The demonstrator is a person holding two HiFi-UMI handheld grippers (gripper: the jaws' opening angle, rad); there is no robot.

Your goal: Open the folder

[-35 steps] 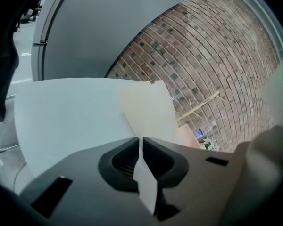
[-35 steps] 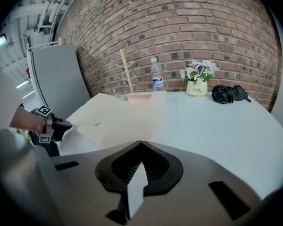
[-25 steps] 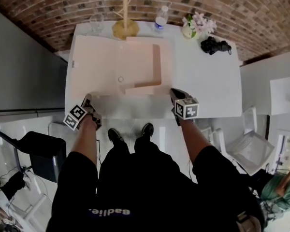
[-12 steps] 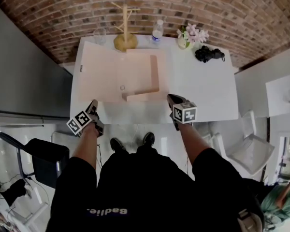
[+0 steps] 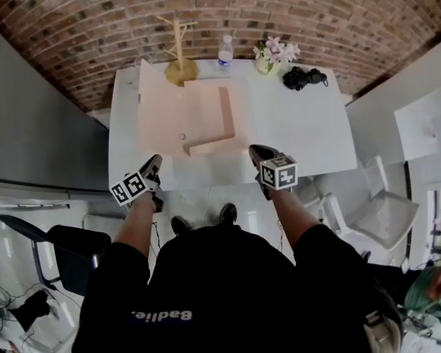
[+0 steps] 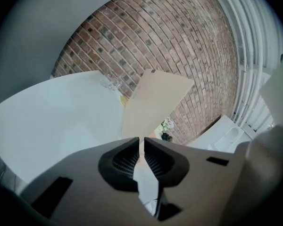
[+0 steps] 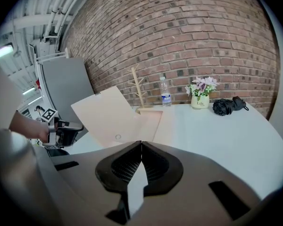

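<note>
Cover [image 5: 159, 112] raised higher: one folder [image 5: 203, 115], one bottle [image 5: 226, 52], one vase [image 5: 265, 65], one umbrella [image 5: 303, 77].

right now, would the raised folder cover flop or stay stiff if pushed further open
The cover stands raised with no visible sag, so it is probably stiff card. It looks thin, so it is likely light and would swing over easily.

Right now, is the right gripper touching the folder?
Apart. The head view shows bare white table between the right gripper and the near corner of the folder. The right gripper view shows its jaws together, with nothing between them.
</note>
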